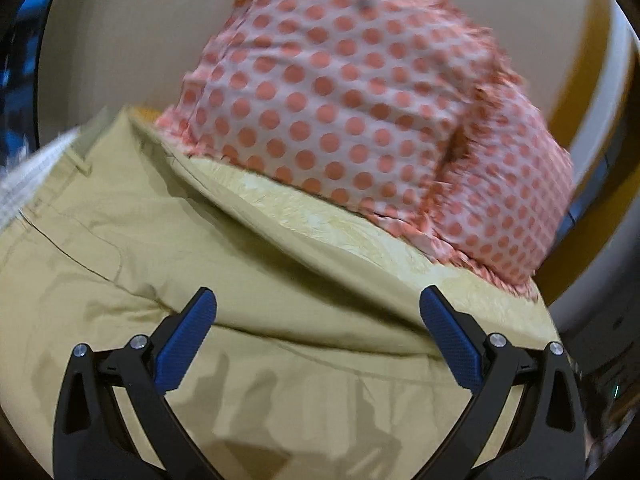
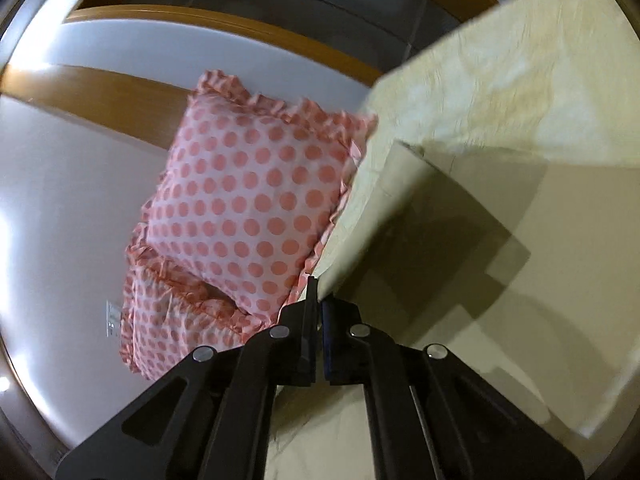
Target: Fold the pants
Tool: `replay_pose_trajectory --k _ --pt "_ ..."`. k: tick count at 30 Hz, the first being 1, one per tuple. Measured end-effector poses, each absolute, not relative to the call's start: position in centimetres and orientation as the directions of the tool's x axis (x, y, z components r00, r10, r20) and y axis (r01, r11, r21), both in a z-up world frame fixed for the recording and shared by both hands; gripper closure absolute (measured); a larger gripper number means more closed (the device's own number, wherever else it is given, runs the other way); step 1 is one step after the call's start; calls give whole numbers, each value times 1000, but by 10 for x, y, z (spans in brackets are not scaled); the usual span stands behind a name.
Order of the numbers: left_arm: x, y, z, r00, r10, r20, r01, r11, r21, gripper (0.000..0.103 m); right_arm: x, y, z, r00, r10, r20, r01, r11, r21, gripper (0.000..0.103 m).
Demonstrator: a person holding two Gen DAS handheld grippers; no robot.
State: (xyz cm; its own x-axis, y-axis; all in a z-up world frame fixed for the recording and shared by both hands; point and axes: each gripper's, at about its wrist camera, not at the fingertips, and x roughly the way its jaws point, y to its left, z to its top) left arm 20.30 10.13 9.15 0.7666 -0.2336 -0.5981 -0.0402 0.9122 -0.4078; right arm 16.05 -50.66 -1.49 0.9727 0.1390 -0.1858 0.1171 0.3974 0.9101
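- In the left wrist view, a white ribbed band [image 1: 28, 176] is seen at the far left edge, blurred, just beside the waist end of the pants [image 1: 168, 248].
- The khaki pants are spread across the lower and middle part of that view, with seams and a belt loop visible towards the left.
- The left gripper [image 1: 318, 312] is held wide open above the pants; nothing is gripped between its blue pads [image 1: 186, 344].
- A pale yellow bedsheet [image 1: 320, 220] is shown beyond the pants, and a pink polka-dot pillow [image 1: 360, 92] with a frilled edge is laid on it further back and to the right.
- In the right wrist view, two polka-dot pillows [image 2: 248, 196] are seen at the left, one stacked over the other, against a white wall [image 2: 60, 200] crossed by wooden bands.
- The right gripper [image 2: 318, 300] is closed on an edge of the pants [image 2: 420, 208], which are lifted and stretched up to the right.
- The bedsheet [image 2: 520, 60] is seen at the upper right, behind the raised fabric.
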Motion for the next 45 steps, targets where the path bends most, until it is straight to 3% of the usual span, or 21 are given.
replay_pose_trajectory --k 5,12,13,15,16,21,24,28,31,37,45 --pt "258 125 64 686 -236 -688 -193 853 -485 6 152 -514 -23 971 149 -186 114 394 912 102" --pt "316 148 53 641 -147 -753 -326 836 -441 14 159 -511 -20 969 159 -192 109 421 900 102" --pt "327 153 51 635 -97 -766 -361 840 -405 23 159 -511 -19 968 159 -195 110 428 897 102" --pt "340 161 47 617 -90 -782 -374 840 -393 67 161 -511 -18 967 167 -194 104 437 894 102" --pt "344 167 43 609 -133 -782 -354 836 -418 99 162 -511 -15 966 175 -189 94 444 891 102" --pt "274 184 77 711 -181 -680 -277 816 -507 99 150 -515 7 975 176 -136 29 507 861 102" --pt "177 194 94 773 -202 -601 -215 808 -548 98 141 -521 3 970 157 -185 76 528 846 102" --pt "83 194 66 752 -115 -649 -287 829 -479 97 132 -528 -25 949 155 -273 165 493 854 101" --pt "50 195 33 708 -120 -696 -343 803 -487 98 125 -530 -37 943 157 -293 186 481 857 101" --pt "33 195 27 734 -125 -668 -329 794 -511 97 105 -529 -26 961 130 -244 151 493 857 101" --pt "10 189 26 731 -135 -668 -294 822 -487 100 82 -528 -33 948 73 -309 235 492 838 101"
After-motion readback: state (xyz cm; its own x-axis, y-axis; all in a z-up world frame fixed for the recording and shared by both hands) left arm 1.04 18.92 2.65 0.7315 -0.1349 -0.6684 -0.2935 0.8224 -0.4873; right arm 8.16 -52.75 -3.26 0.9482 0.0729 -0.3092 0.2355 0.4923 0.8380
